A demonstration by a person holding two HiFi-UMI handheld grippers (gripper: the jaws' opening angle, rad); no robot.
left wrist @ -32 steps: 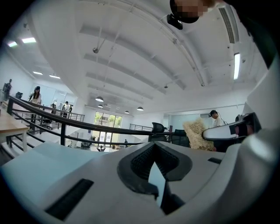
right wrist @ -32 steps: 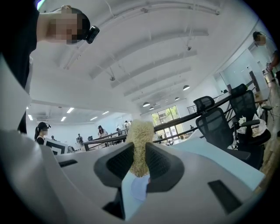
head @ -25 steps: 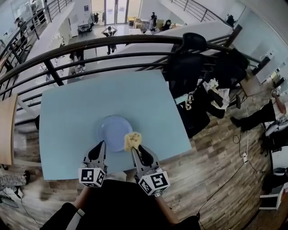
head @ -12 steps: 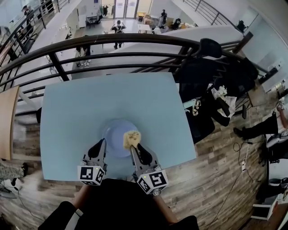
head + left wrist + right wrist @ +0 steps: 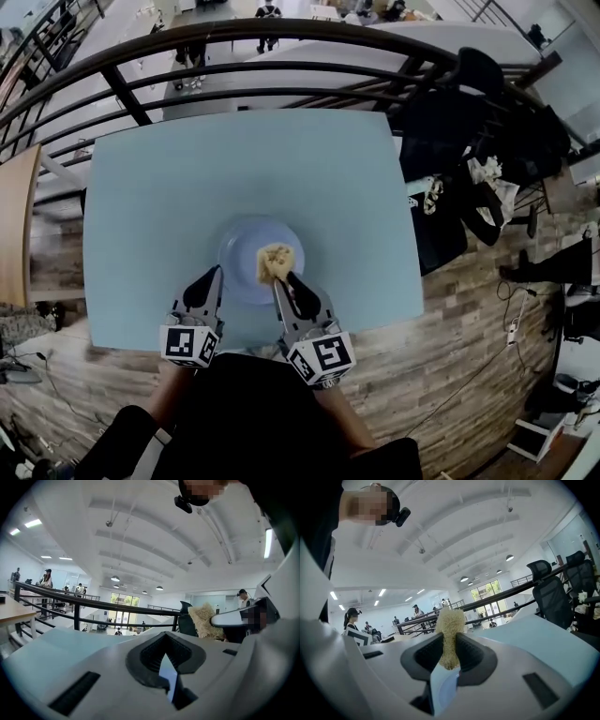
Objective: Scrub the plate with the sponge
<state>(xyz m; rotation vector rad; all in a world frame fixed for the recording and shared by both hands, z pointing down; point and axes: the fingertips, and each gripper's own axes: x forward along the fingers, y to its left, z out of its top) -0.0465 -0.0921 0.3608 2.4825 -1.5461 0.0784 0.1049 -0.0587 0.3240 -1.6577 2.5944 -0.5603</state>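
The right tool [image 5: 281,276] is clamped on a yellow sponge [image 5: 274,262], whose fuzzy tuft stands up out of the jaws and rests over the middle of the pale blue plate [image 5: 240,246]. The plate lies flat on the table [image 5: 141,187], near its front edge. The left tool [image 5: 213,275] sits just beside the plate's near-left rim, drawn almost together. Only a thin pale-blue sliver shows between its jaws, and I cannot tell whether that is the rim. The sponge looks soft and light, so it will likely squash under pressure; a grip low on its body seems best. The plate is probably stiff, smooth and prone to sliding, so it likely needs steadying at the rim.
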